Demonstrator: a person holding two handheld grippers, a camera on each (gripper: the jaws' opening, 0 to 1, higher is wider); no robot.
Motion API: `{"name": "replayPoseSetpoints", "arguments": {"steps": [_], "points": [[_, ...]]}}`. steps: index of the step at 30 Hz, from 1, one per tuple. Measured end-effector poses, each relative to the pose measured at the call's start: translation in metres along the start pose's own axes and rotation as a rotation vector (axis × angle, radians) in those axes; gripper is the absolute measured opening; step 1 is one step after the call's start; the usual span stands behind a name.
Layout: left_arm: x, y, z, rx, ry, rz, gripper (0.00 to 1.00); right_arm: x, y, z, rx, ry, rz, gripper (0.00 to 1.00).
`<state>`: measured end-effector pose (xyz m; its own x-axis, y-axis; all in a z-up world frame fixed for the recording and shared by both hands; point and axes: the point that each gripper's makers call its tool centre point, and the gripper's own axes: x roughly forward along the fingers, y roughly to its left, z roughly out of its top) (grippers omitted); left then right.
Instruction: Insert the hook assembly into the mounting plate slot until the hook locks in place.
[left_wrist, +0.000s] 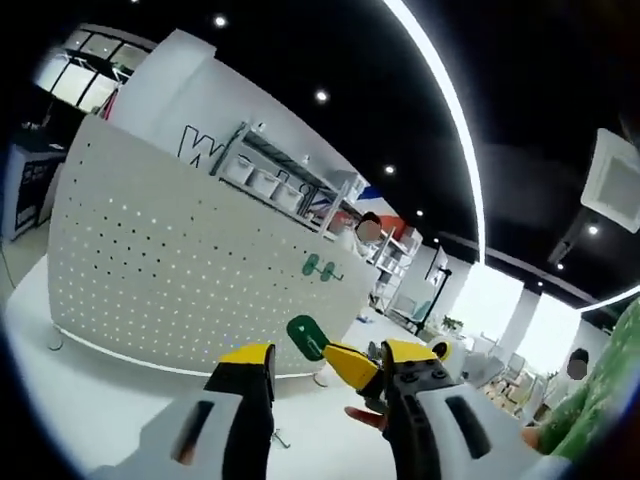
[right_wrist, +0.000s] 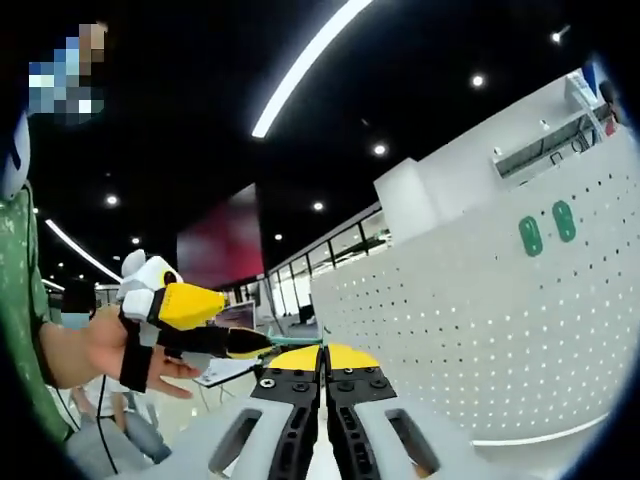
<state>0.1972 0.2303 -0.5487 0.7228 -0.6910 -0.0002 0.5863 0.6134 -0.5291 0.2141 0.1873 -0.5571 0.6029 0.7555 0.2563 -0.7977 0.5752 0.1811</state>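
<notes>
A white pegboard mounting plate (left_wrist: 180, 270) stands upright ahead, with two green hooks (left_wrist: 323, 267) fixed near its right end. In the right gripper view the same plate (right_wrist: 480, 330) fills the right side, the mounted hooks (right_wrist: 545, 230) high up. My left gripper (left_wrist: 330, 358) is open, its yellow tips wide apart. Between them reaches my right gripper's yellow tip (left_wrist: 352, 366), shut on a loose green hook (left_wrist: 305, 335) held short of the plate. In its own view my right gripper (right_wrist: 322, 357) has its jaws pressed together. The left gripper (right_wrist: 190, 305) shows at left, held in a hand.
Shelving with white bins (left_wrist: 280, 180) rises behind the plate, and a person (left_wrist: 368, 228) stands past its right end. A green sleeve (left_wrist: 600, 400) is at the far right. The white tabletop (left_wrist: 100, 390) spreads in front of the plate's base.
</notes>
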Motion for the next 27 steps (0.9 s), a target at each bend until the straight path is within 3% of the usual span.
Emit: {"name": "replayPoseSetpoints", "arguments": {"steps": [6,12,27], "points": [[0.004,-0.001,0.007,-0.109,-0.053,-0.025,0.36,0.001,0.007,0.005,-0.029,-0.012,0.008,0.00],[0.010,-0.002,0.004,-0.166,-0.057,-0.031,0.31,0.002,0.012,0.011,-0.030,-0.039,0.000,0.00],[0.013,-0.003,0.007,-0.221,-0.090,-0.040,0.14,0.003,0.020,0.018,-0.042,-0.062,0.010,0.00]]}}
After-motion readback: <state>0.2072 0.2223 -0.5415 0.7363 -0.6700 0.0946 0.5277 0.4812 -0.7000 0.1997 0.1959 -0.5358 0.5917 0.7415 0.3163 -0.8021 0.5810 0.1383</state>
